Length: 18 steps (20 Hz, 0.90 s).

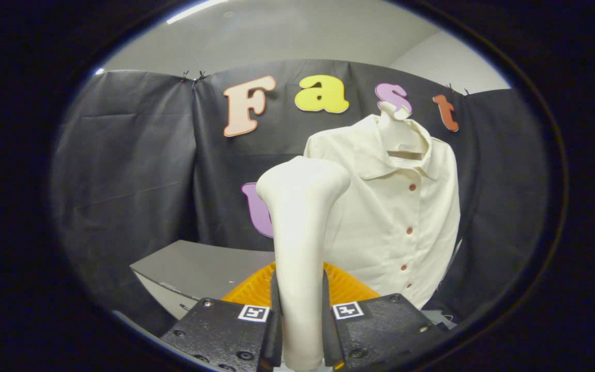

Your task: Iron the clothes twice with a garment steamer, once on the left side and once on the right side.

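Observation:
A cream garment steamer (pixel 301 232) stands upright between my fingers, its handle pinched on both sides and its wide head rising above them. My gripper (pixel 300 315) is shut on that handle. Beyond the steamer and a little to its right hangs a cream button-front shirt (pixel 406 206) on a white hanger (pixel 395 126), facing me, with a row of reddish buttons down its front. The steamer's head covers part of the shirt's left edge and sleeve.
An orange ribbed object (pixel 344 287) lies just behind the fingers, partly hidden by the steamer. A grey table (pixel 199 268) stretches to the left under the shirt. Black cloth (pixel 132 170) closes off the back and both sides.

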Available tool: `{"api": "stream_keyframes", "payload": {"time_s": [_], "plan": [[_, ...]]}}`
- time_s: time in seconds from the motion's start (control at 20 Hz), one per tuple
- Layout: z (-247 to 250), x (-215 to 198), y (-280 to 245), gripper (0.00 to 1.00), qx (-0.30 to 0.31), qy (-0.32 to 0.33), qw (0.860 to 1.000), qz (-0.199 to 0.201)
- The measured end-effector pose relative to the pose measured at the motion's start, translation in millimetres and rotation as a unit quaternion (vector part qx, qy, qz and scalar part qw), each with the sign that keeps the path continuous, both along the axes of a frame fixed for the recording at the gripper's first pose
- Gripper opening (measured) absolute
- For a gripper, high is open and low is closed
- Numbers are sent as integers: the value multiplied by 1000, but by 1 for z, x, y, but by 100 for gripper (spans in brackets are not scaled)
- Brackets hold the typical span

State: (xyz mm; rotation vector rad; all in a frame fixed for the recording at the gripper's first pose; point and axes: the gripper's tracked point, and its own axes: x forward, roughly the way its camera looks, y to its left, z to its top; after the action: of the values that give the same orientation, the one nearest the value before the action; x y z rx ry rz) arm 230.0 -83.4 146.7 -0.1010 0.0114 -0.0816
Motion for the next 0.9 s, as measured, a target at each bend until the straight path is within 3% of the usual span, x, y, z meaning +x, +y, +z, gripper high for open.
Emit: {"api": "stream_keyframes", "payload": {"time_s": [0.45,0.9], "plan": [[10,50,-87,31,13,12,998,-61],[-45,70,-100,31,41,51,997,-41]]}}
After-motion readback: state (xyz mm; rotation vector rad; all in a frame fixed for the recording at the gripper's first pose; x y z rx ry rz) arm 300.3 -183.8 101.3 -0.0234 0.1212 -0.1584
